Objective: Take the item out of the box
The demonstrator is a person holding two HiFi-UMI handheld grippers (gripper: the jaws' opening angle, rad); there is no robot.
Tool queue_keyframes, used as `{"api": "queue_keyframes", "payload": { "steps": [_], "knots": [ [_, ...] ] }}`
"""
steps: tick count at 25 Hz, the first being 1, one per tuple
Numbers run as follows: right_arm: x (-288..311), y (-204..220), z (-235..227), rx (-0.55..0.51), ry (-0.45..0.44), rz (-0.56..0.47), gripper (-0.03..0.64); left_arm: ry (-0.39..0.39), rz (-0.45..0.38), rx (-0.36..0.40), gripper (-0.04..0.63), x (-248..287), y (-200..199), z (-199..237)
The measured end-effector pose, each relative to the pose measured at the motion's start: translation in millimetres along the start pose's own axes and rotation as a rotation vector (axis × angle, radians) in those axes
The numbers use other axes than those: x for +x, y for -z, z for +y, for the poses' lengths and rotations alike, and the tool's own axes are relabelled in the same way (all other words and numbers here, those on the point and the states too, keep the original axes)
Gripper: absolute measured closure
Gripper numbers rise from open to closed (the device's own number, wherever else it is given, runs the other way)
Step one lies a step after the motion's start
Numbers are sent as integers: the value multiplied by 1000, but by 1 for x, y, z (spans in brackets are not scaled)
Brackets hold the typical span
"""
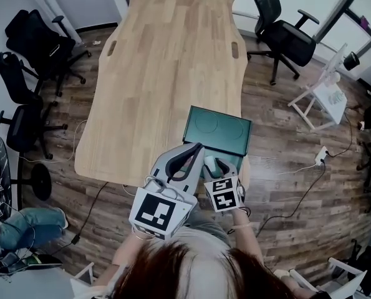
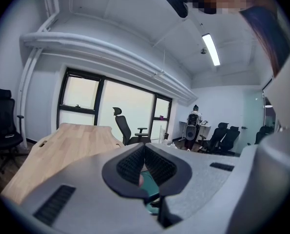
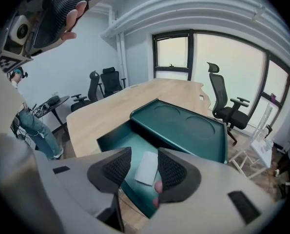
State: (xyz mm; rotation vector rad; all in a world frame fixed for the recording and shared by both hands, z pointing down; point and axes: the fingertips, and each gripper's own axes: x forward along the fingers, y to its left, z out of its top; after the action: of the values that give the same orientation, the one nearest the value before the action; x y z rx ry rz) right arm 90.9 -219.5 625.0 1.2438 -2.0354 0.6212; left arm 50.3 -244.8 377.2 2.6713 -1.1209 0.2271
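Right tongs (image 3: 144, 154) up close, jaws apart, gripping nothing. White item (image 3: 146, 168) shows between them, lying flat on the floor of the box (image 3: 113, 140). Item: small flat slab, plain white, rounded corners. Box dark teal, lid (image 3: 183, 126) tipped open, at the near edge of the wooden surface (image 3: 110, 106). Left tongs (image 2: 145, 151) jaws together, empty.

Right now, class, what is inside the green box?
A flat white item lies on the box floor, seen between the right gripper's open fingers. The gripper covers the box's near corner.
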Motion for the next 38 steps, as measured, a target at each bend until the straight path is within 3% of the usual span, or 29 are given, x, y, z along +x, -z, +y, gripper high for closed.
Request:
{"api": "queue_keyframes", "payload": {
  "steps": [12, 26, 32, 38],
  "knots": [
    [30, 22, -3, -6, -34, 146, 411, -31, 61, -41, 586, 8, 12, 10],
    [51, 32, -7, 74, -39, 202, 396, -31, 82, -37, 586, 11, 17, 15],
    [55, 39, -6, 70, -33, 261, 391, -29, 75, -22, 586, 11, 16, 18],
    [57, 42, -7, 51, 0, 280, 394, -38, 96, -61, 586, 6, 21, 17]
  ]
}}
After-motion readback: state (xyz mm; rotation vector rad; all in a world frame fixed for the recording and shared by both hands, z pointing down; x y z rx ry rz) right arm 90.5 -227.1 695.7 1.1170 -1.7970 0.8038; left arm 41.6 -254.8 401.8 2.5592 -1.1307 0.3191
